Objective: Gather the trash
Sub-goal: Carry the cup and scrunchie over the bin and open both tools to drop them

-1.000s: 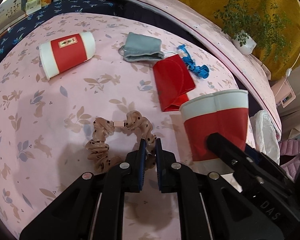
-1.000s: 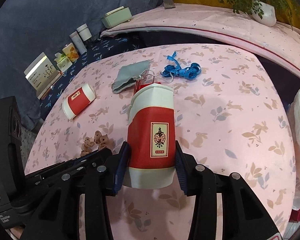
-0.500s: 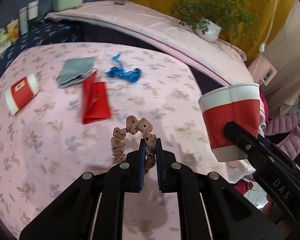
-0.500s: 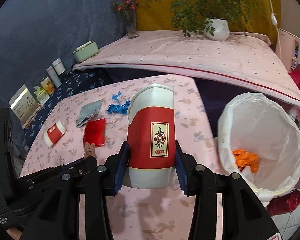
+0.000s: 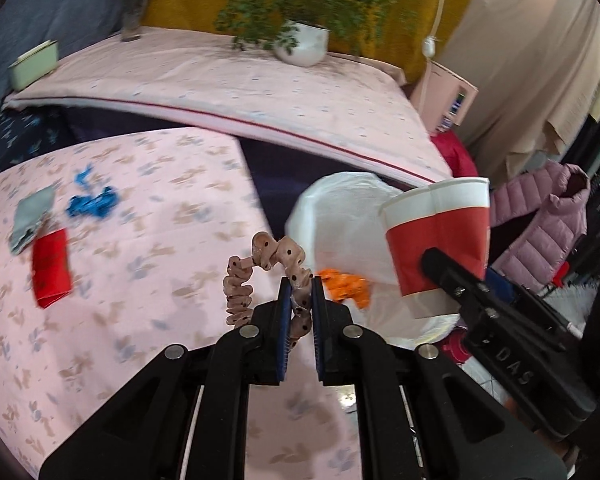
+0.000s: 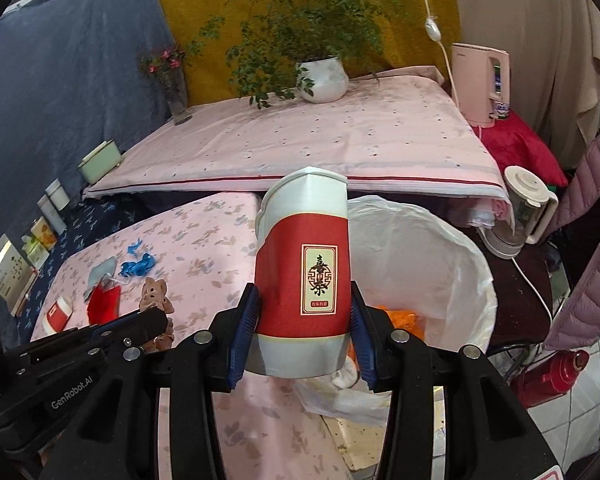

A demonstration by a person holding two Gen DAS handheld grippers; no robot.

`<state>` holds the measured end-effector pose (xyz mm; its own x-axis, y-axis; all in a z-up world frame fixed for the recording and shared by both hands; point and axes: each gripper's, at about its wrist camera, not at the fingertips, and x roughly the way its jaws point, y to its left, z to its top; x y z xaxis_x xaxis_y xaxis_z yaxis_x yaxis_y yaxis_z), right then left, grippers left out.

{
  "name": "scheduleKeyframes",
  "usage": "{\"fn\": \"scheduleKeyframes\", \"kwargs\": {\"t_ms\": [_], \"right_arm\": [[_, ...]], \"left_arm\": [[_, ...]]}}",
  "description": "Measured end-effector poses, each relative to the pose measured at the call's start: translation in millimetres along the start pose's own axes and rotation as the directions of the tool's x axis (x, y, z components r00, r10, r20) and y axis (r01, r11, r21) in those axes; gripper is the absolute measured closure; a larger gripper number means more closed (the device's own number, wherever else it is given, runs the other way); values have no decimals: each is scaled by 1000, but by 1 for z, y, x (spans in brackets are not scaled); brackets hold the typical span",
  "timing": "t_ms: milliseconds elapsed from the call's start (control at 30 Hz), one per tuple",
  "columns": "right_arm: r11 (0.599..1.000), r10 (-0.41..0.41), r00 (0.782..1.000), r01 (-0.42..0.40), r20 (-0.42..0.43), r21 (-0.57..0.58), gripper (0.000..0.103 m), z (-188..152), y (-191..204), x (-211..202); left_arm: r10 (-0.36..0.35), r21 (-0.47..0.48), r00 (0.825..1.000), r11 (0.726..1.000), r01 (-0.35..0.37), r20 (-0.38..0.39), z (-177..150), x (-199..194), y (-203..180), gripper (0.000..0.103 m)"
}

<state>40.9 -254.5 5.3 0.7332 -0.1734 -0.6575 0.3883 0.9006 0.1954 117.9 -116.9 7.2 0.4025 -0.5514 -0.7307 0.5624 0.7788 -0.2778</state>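
Note:
My right gripper [image 6: 303,312] is shut on a crushed red and white paper cup [image 6: 304,272], held over the near rim of a bin lined with a white bag [image 6: 452,256]; orange scraps [image 6: 400,318] lie inside. In the left wrist view the same cup [image 5: 440,236] hangs at the right above the bag [image 5: 340,216]. My left gripper [image 5: 300,300] is shut on a beige dotted scrunchie [image 5: 268,264], lifted by the table's right edge next to the bin. The scrunchie [image 6: 156,294] shows at left in the right wrist view too.
On the pink floral table [image 5: 148,280] lie a red envelope [image 5: 52,268], a grey pouch [image 5: 32,216], a blue ribbon [image 5: 92,202] and another red cup [image 6: 58,312]. A potted plant [image 6: 324,78] stands on the covered bench behind. A kettle [image 6: 520,212] and red thermos [image 6: 552,372] stand beside the bin.
Both grippers have swung right and risen, carrying the cup and the scrunchie from over the table's middle to the bin at its right edge. The grips are unchanged.

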Motion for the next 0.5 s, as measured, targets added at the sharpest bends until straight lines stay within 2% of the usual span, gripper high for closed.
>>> {"fn": "scheduleKeyframes", "kwargs": {"t_ms": [100,333,367,433,500], "right_arm": [[999,-26,1000,26,8,27,61,2,-22,-2],[995,-75,997,73,23,75,61,5,-58,-7],[994,-80,997,78,24,79,61,5,-62,-8],[993,-85,996,83,24,84,61,7,-68,-8],[992,-92,995,89,26,89,61,8,-71,-7]], "left_arm": [[-48,34,999,998,49,-9,7,10,-24,93],[-101,96,994,990,103,-30,17,32,-64,89],[-102,100,994,989,105,-30,19,34,-67,86],[-104,94,994,990,105,-23,22,35,-71,64],[-96,86,995,992,96,-6,24,34,-72,57]]}}
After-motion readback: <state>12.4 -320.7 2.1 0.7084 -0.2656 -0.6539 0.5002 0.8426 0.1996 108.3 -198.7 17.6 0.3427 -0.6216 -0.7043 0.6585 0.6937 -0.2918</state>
